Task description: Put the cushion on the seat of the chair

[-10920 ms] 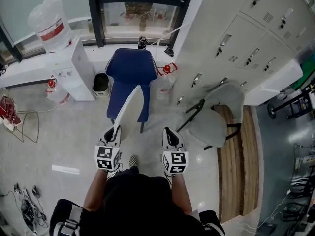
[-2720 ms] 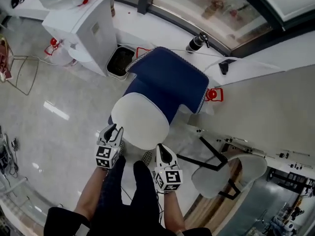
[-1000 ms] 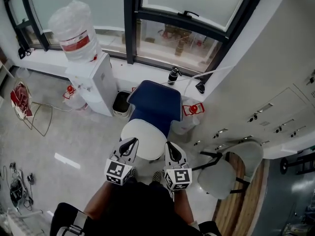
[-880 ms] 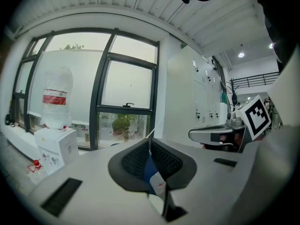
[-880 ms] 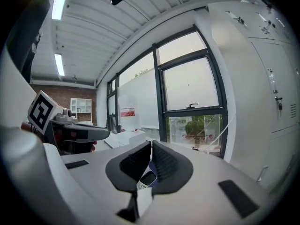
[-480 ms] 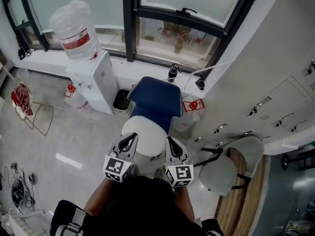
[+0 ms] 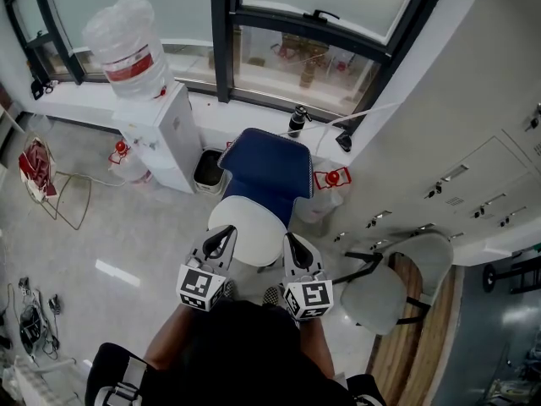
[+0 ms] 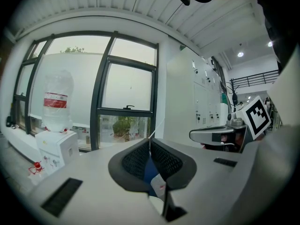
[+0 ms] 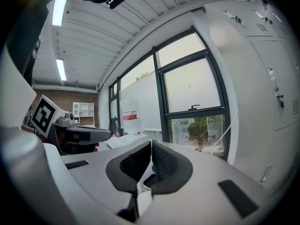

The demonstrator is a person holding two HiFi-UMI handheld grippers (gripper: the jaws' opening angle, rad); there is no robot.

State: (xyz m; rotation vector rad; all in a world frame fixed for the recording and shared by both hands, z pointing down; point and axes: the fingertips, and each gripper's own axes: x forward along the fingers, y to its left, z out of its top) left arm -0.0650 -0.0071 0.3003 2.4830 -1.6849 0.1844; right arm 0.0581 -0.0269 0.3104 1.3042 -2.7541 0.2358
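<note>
I can read no words anywhere. The red label [image 7: 133, 63] on the clear plastic water bottle [image 7: 125, 32] is too small to read; the left gripper [image 7: 226, 232] and right gripper [image 7: 288, 238] carry only black-and-white square patterns.

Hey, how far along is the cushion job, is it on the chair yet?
Done: the white cushion lies flat on the seat of the blue chair. In hand: nothing; the left claw and right claw are both shut and empty, at the cushion's near edge. Left: apparently only backing away.
</note>
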